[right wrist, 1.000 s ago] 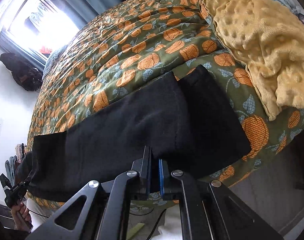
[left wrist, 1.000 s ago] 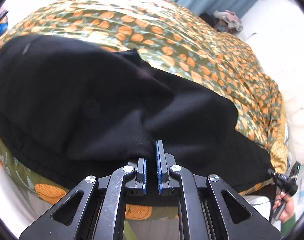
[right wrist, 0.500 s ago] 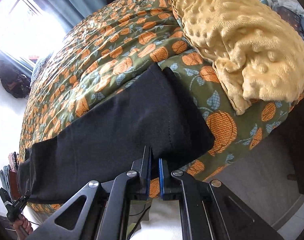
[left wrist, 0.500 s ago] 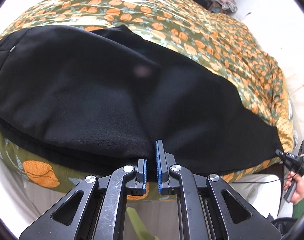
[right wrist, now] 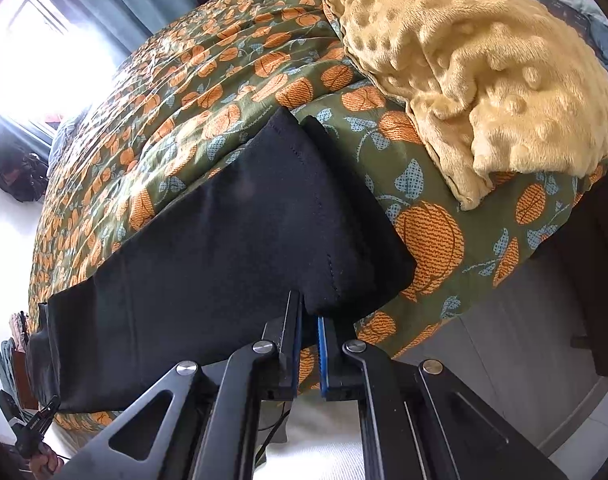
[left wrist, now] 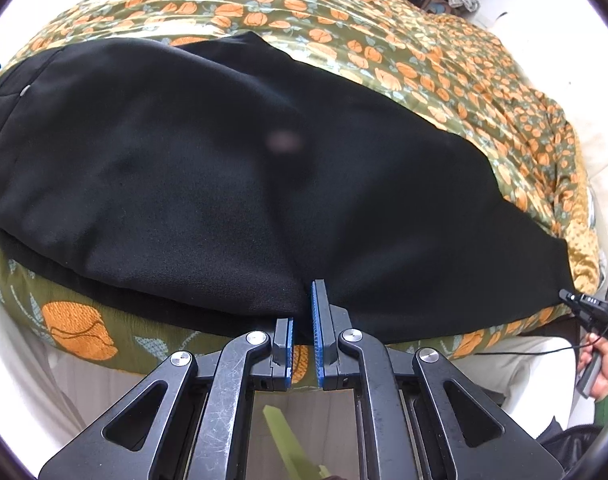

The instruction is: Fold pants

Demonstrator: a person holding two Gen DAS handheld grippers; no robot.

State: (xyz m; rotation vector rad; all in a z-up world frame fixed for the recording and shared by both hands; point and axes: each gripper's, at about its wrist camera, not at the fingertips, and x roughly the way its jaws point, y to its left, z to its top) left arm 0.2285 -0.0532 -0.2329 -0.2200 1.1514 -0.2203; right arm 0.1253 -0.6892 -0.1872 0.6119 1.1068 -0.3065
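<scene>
The black pants [left wrist: 231, 176] lie stretched lengthwise along the near edge of a bed covered with an olive quilt printed with orange pumpkins [left wrist: 384, 32], one leg laid over the other so that a lower layer of black cloth peeks out below the top one along the near side. In the left wrist view the left gripper [left wrist: 302, 312] sits at the near edge of the pants toward the waist end, its blue-padded fingers [left wrist: 317, 320] drawn close together with a fold of the black fabric pinched between them — the cloth wraps over the left finger and runs down into the narrow slot. A small pale button or rivet [left wrist: 25, 90] shows near the waistband at far left. In the right wrist view the right gripper [right wrist: 308, 320] is at the cuff end, its fingers likewise nearly together and clamped on the near edge of the pant leg just beside the stitched hem [right wrist: 324, 216]; the second cuff sticks out a little past the top one. A bumpy yellow plush blanket [right wrist: 484, 60] lies bunched on the quilt near the cuffs but apart from them. Bright light comes through a window [right wrist: 35, 52] with teal curtains beyond the bed. Each view catches the opposite gripper small at the far end of the garment.
</scene>
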